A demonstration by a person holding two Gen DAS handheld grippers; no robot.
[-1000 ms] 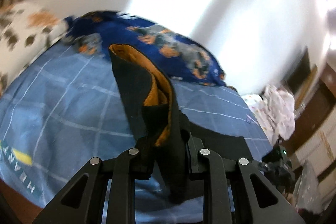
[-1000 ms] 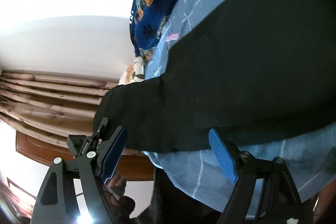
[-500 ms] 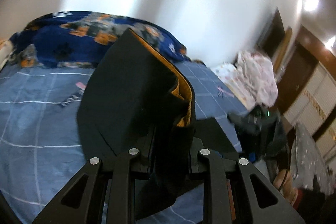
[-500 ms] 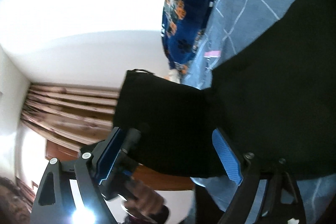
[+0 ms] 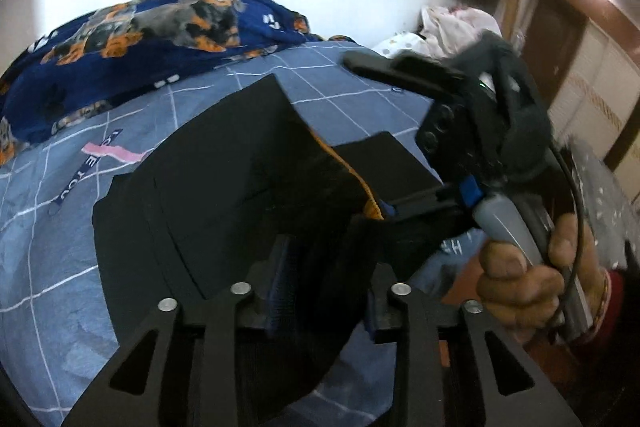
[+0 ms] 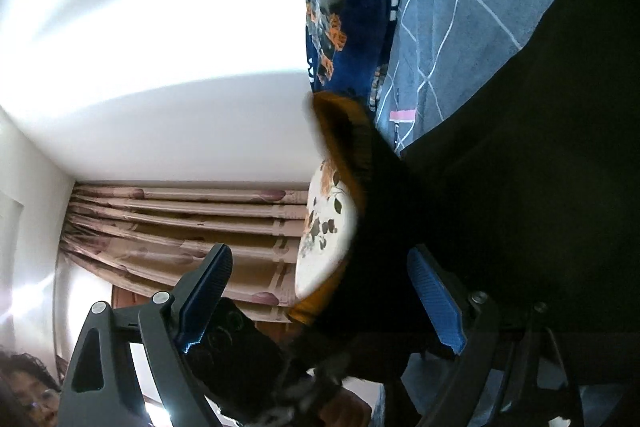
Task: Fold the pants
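Black pants [image 5: 224, 187] with an orange lining lie on a blue checked bed sheet [image 5: 60, 227], one end folded over the rest. My left gripper [image 5: 328, 291] has that folded end between its fingers. Its jaws are opening, and the left blue pad [image 5: 280, 283] shows clear of the cloth. My right gripper [image 5: 372, 135], held by a hand [image 5: 520, 279], stands open at the fold's right edge. In the right wrist view the right gripper [image 6: 320, 299] is wide open, with the orange-lined fold [image 6: 348, 155] and the black pants [image 6: 520, 187] ahead of it, not pinched.
A dark blue dog-print blanket [image 5: 160, 27] is bunched at the far end of the bed, beside a flowered pillow [image 6: 328, 227]. Pale clothes [image 5: 452, 27] are heaped at the far right, before wooden doors [image 5: 560, 39]. Pink curtains [image 6: 180, 219] hang behind. A person's head [image 6: 28, 395] is at the edge.
My left gripper swung right and down, carrying the lifted pants end over the laid part toward the right gripper, and its jaws have parted. The right gripper widened slightly and turned.
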